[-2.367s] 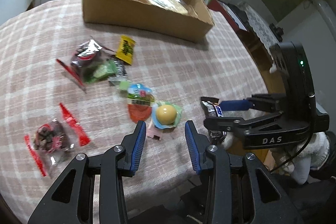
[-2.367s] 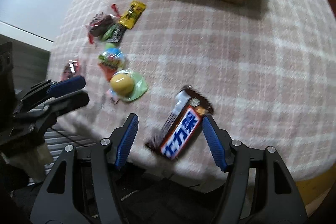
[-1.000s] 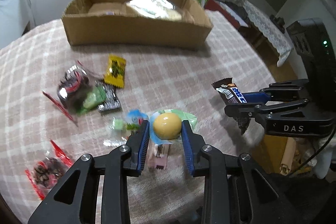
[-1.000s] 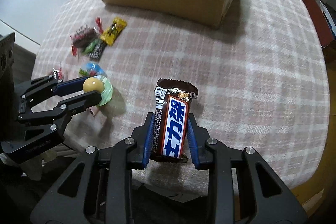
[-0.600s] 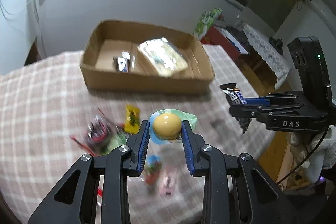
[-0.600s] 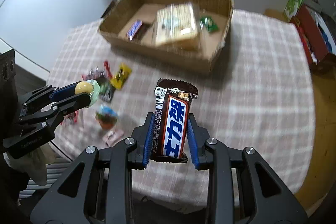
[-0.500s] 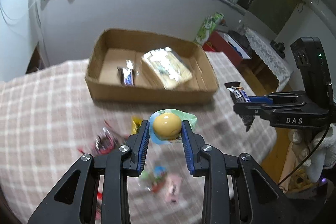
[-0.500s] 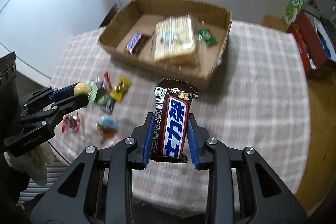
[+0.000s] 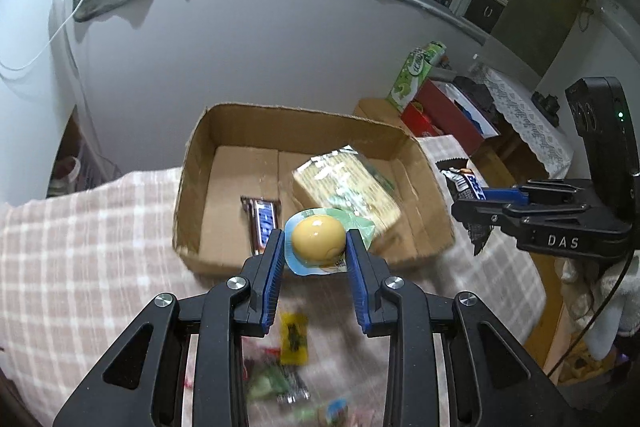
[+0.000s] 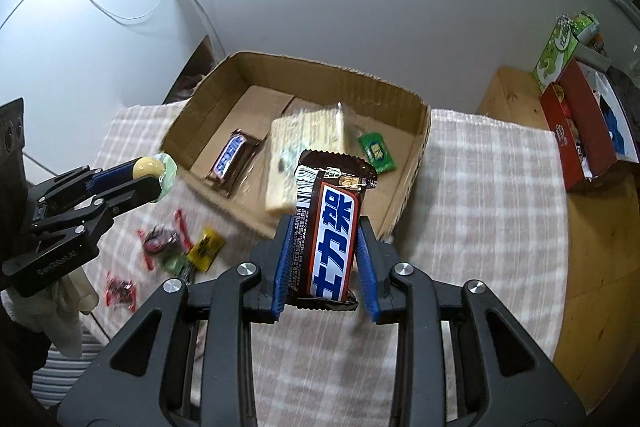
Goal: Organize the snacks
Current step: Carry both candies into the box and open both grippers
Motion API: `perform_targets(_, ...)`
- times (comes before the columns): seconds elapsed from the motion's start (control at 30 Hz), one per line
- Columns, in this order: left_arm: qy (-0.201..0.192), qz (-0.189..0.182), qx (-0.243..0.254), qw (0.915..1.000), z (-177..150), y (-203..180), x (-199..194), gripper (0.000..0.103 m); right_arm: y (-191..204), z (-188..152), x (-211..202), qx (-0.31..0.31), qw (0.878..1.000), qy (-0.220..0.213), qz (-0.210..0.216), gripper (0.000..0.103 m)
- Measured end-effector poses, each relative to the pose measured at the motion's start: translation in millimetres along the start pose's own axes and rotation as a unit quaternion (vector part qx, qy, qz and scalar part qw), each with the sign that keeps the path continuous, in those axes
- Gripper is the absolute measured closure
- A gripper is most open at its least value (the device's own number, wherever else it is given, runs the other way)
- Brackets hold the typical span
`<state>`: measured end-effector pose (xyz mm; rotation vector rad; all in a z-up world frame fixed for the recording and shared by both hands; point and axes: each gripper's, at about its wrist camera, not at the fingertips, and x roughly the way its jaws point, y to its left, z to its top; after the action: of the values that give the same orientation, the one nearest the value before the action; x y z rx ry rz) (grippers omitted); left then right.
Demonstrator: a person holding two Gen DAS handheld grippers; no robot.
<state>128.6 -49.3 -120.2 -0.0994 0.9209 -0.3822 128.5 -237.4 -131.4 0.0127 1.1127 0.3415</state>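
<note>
My left gripper is shut on a yellow jelly cup with a green lid, held in the air just in front of the near wall of the cardboard box. My right gripper is shut on a brown and blue chocolate bar, upright, above the table near the box's right front corner. The box holds a second chocolate bar, a wrapped cracker pack and a small green packet. The left gripper also shows in the right wrist view, and the right gripper in the left wrist view.
Loose snacks lie on the checked tablecloth in front of the box: a yellow packet, red and green wrapped sweets. A red box and a green carton stand off the table at right. A wall is behind the box.
Both grippers have risen from the table and moved toward the box, each holding its snack. The box now fills more of both views.
</note>
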Motion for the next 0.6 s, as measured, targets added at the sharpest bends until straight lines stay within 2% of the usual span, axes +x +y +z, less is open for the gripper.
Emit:
perform_targets(0.5,0.028,0.013,-0.005,0.9995,14.0,2.6,40.6,0.074,-14.5,21.5,47.3,0.0,0.999,0.026,-0.019,0.072)
perform_targets(0.6,0.045,0.013,-0.006,0.9989,14.2,2.6,48.1,0.072,-14.6,21.6,50.1,-0.001,0.999,0.029,-0.02,0.072)
